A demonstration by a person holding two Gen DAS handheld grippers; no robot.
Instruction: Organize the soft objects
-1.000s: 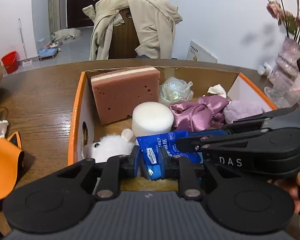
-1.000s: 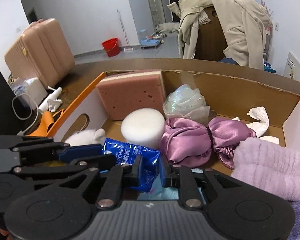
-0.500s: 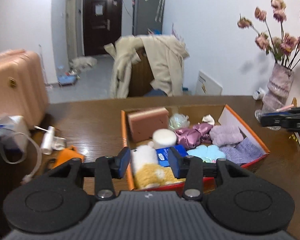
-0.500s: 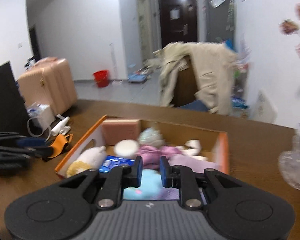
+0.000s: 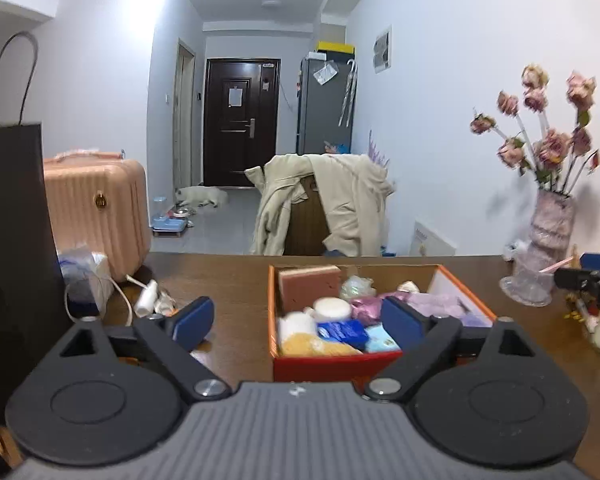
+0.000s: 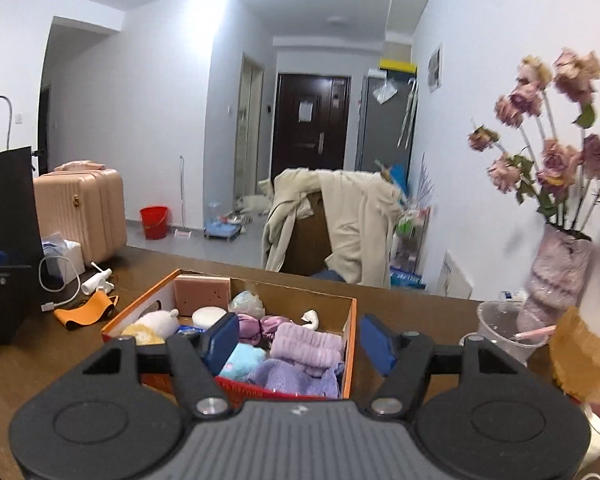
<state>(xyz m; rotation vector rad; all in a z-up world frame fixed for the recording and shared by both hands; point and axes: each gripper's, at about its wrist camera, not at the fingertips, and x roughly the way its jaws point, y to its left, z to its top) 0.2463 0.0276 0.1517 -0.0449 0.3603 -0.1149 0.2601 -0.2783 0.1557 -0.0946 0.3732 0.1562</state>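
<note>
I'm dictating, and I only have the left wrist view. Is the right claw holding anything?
Observer: No. The right claw has just been opening, and nothing is between its pads.
Operator: What's in the box's near right corner, behind my finger?
Observer: A lilac knitted cloth, in front of a folded lilac towel.
Operator: Anything soft outside the box?
Observer: An orange cloth lies on the table, left of the box.
</note>
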